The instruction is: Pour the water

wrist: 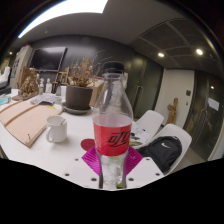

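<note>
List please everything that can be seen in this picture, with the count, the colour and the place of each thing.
bottle: one, clear plastic with black cap and red label, partly filled, upright on the table directly ahead of the claw.
mug: one, white, on the table left of the bottle.
coaster: one, magenta, flat on the table under and around the bottle.
potted plant: one, dry brown stems in a dark pot, behind the mug.
cardboard pieces: several, tan, at the table's left part.
black bag: one, black with a white mark, right of the bottle.
chair: one, white, beyond the table at the right.
table: one, white, round.
claw: fingers not visible here, so their state cannot be told.
</note>
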Motion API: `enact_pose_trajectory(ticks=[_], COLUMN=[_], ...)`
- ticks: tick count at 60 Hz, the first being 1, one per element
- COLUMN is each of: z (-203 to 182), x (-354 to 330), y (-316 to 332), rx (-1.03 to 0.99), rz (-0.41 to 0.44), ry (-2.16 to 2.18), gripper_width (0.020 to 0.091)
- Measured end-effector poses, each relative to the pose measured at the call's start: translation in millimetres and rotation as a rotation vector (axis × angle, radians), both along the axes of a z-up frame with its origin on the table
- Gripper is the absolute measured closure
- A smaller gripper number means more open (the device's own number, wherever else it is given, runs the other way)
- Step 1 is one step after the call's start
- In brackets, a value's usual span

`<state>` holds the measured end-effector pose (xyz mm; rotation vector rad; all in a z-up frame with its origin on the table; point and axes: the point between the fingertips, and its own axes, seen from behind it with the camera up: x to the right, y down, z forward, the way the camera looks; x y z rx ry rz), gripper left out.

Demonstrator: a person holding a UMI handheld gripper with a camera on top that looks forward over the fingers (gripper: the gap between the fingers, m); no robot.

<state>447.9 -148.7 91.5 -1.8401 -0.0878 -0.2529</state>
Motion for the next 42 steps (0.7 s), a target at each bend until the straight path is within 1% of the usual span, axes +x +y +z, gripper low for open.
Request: enact_pose_trajectory(ticks=[12, 19, 27, 34, 42], z=[62, 88, 100, 99, 91], x=[18, 11, -11, -31, -35], y=[48, 86, 127, 153, 175], rx=[0.026, 0.044, 0.085, 0.111, 0.111], rz=[-0.019, 0.017, 0.088, 0.150, 0.154], ry=[-0.389, -0.684, -1.058, -1.334, -1.564], gripper_width=[0.0852, 0.0852, 0.0852, 0.0854, 0.0852])
